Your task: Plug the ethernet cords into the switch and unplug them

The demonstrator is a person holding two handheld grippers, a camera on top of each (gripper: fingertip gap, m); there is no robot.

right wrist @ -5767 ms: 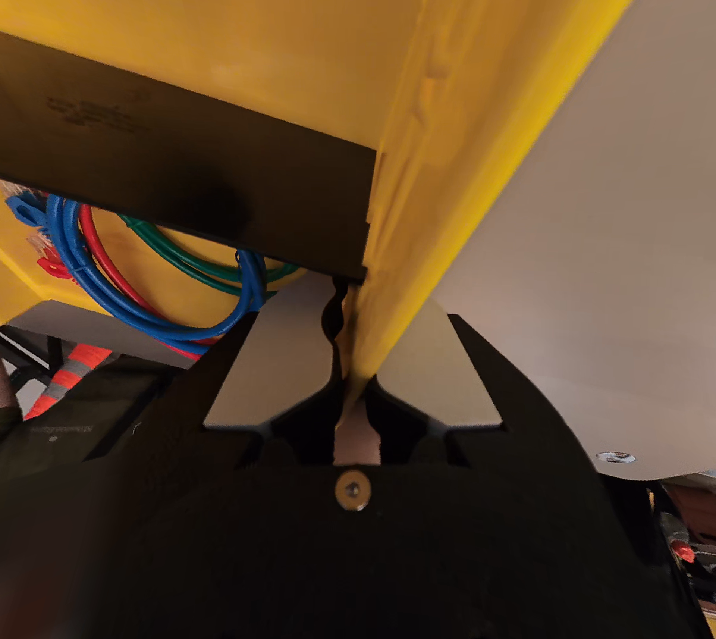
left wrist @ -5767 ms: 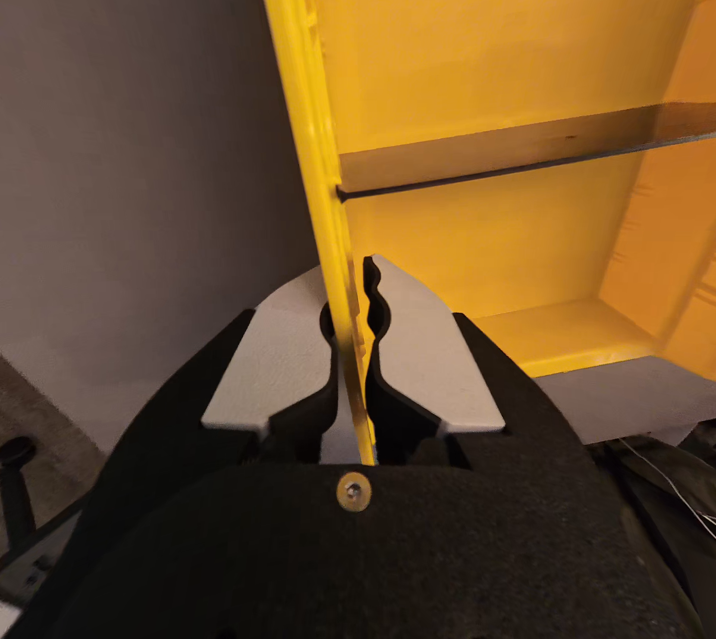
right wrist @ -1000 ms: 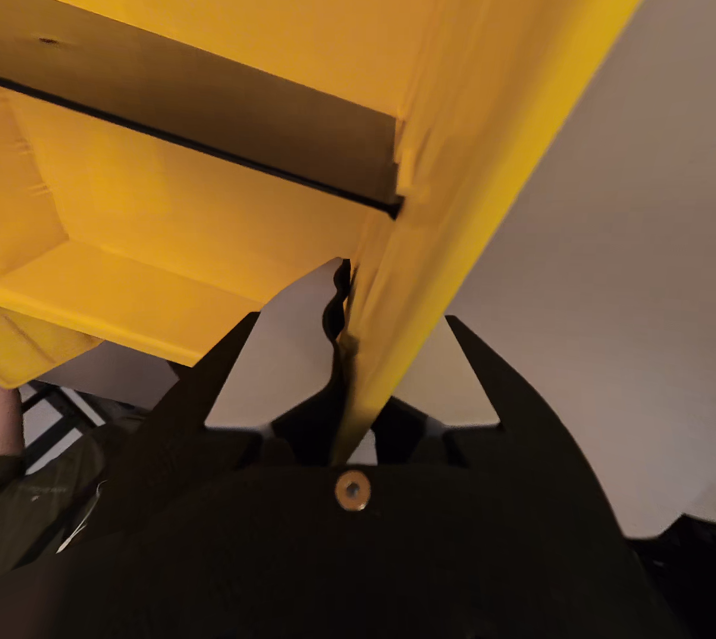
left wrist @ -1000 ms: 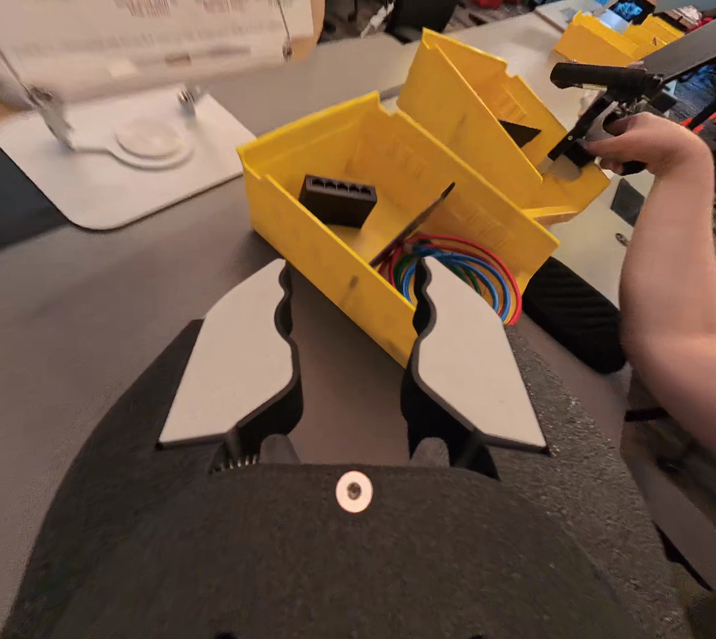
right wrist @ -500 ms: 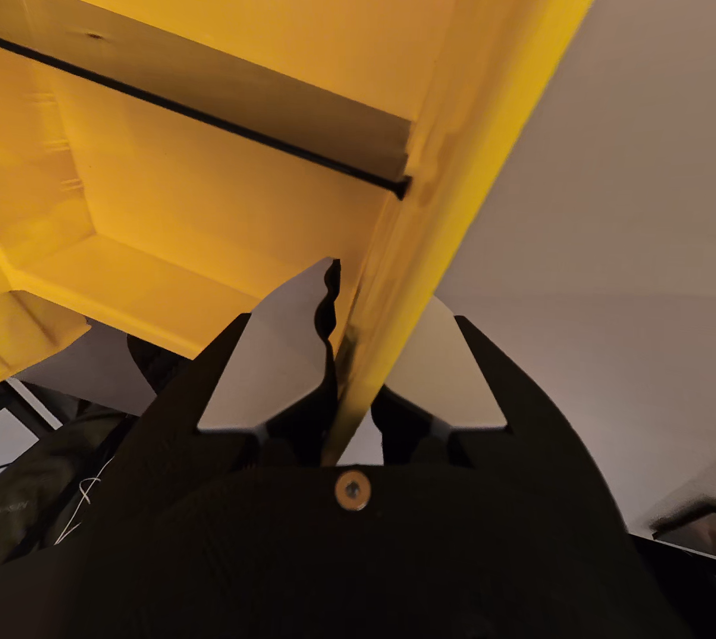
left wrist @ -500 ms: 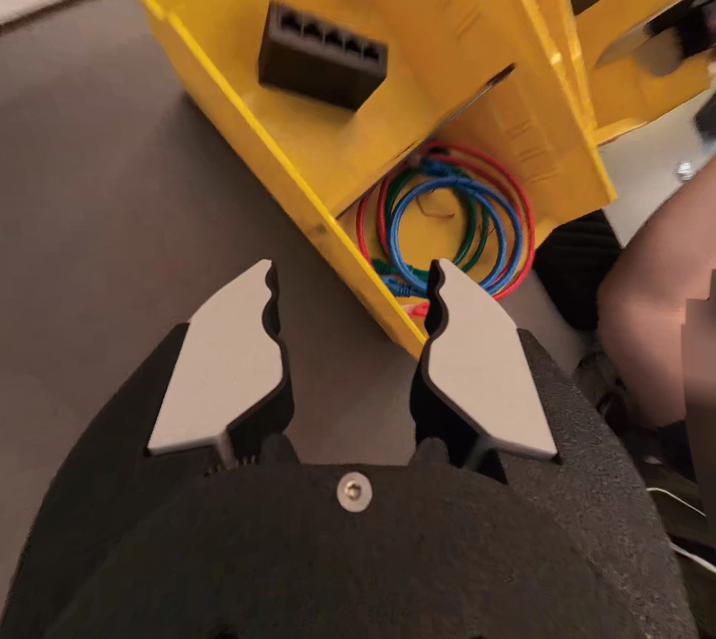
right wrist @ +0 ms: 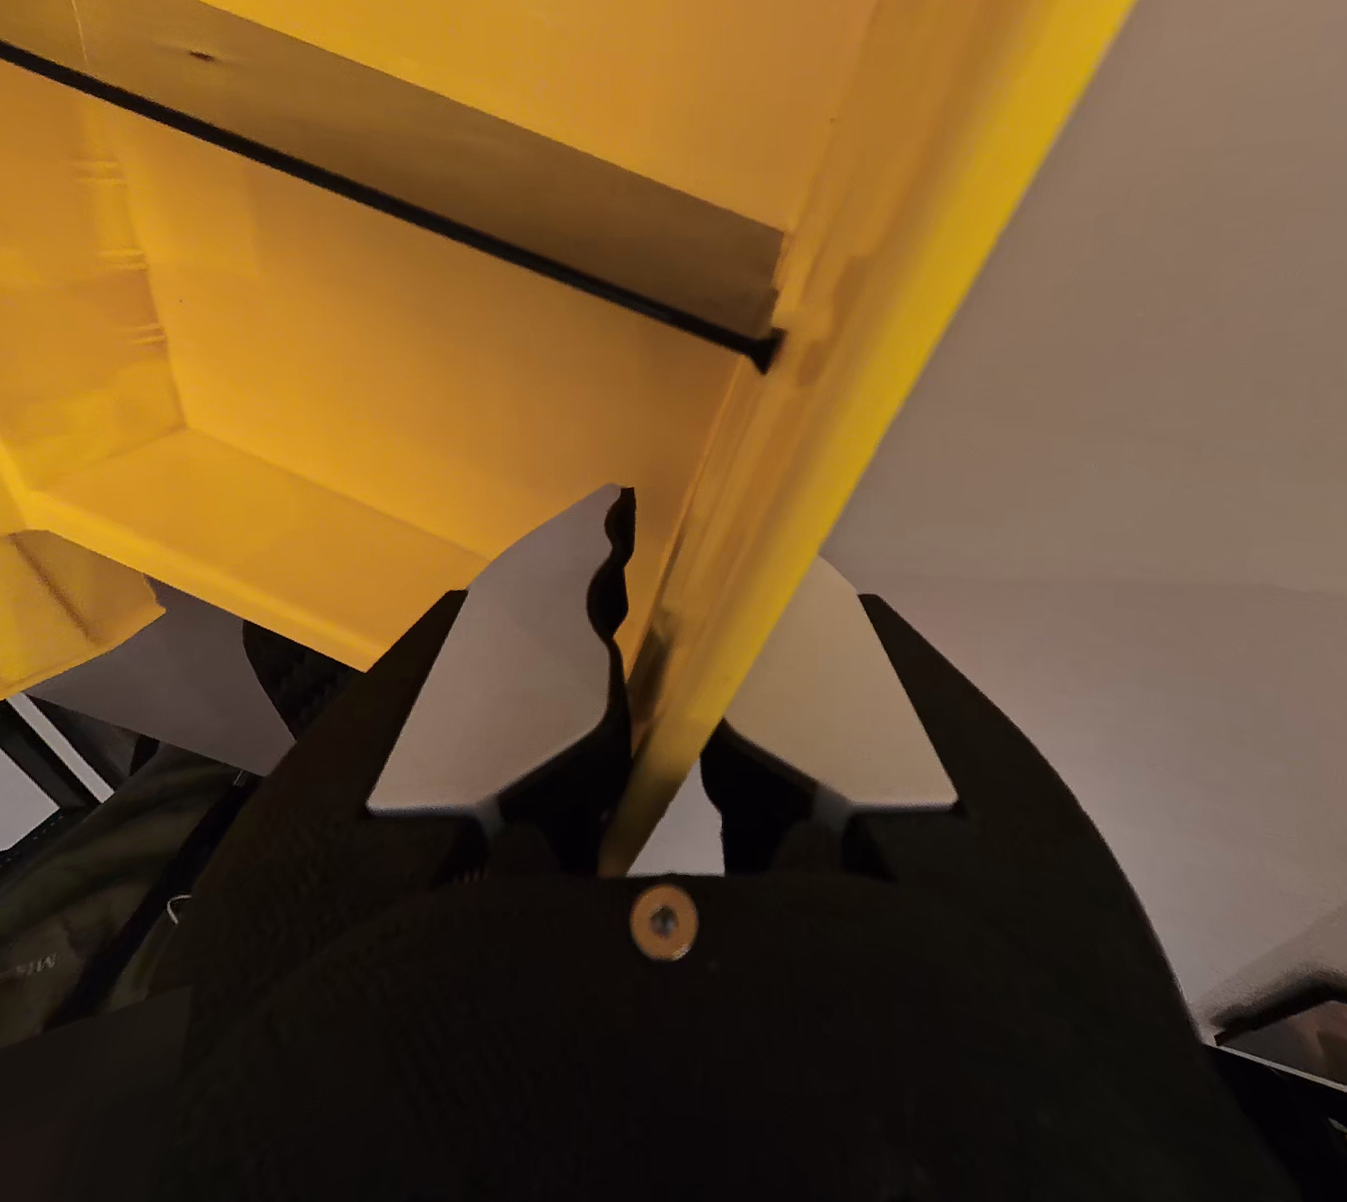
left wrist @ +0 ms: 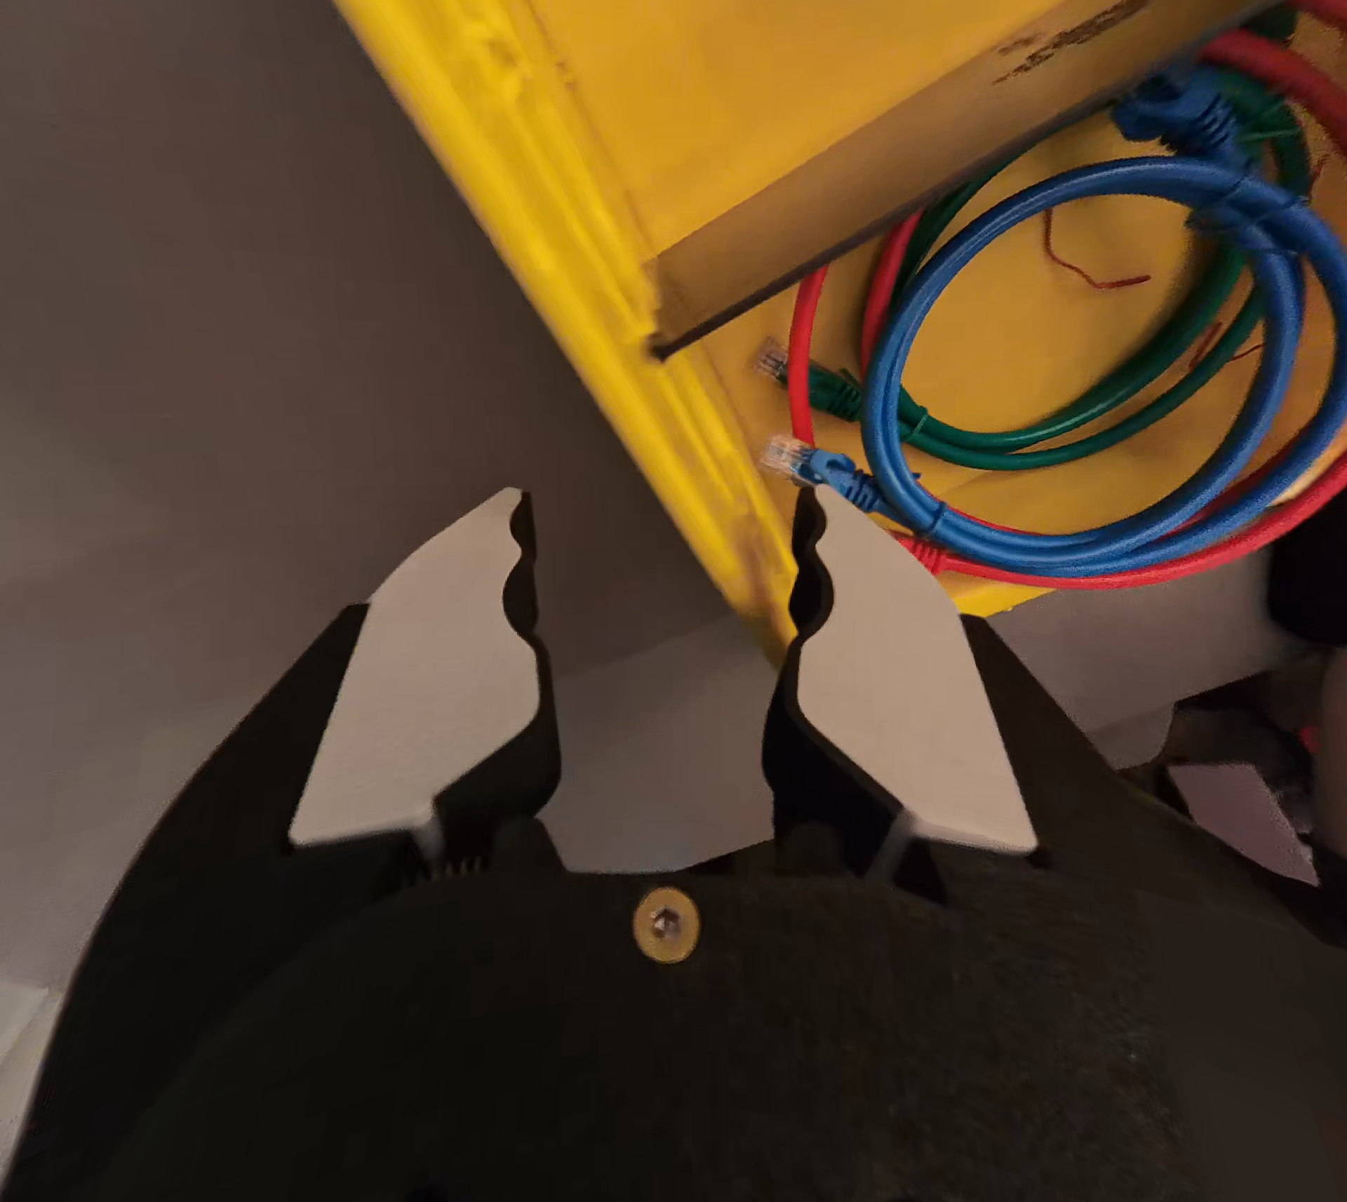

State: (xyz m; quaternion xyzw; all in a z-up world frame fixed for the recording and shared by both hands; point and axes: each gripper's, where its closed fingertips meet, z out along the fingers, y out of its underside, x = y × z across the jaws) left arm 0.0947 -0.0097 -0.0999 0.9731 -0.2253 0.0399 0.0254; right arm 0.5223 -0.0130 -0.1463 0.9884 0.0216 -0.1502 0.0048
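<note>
A: Where do the cords sit against the left gripper point(left wrist: 660, 503)?

B: They lie coiled in the yellow bin point(left wrist: 729, 73), on the near side of the dark divider point(left wrist: 911, 161). The blue cord point(left wrist: 1093, 365) loops over the green cord point(left wrist: 1020, 438) and the red cord point(left wrist: 1166, 565). The blue one's clear plug points at the bin's side wall, just beyond the tip of the right-hand finger point(left wrist: 896, 657).

A: And the jaws?

B: Spread wide, holding nothing — the bin's side wall runs down between them, close against the right-hand finger, with the grey table point(left wrist: 219, 292) behind the other.

A: What about the right gripper point(right wrist: 700, 554)?

B: It straddles the side wall of a yellow bin point(right wrist: 474, 0) too. The inner finger point(right wrist: 532, 642) stands a little off the wall; the outer one is partly hidden behind it, so whether they pinch it I cannot tell.

A: Any cords there?

B: None — only bare yellow floor beside a dark divider point(right wrist: 437, 161). I cannot tell whether it is the same bin. The switch shows in neither view.
</note>
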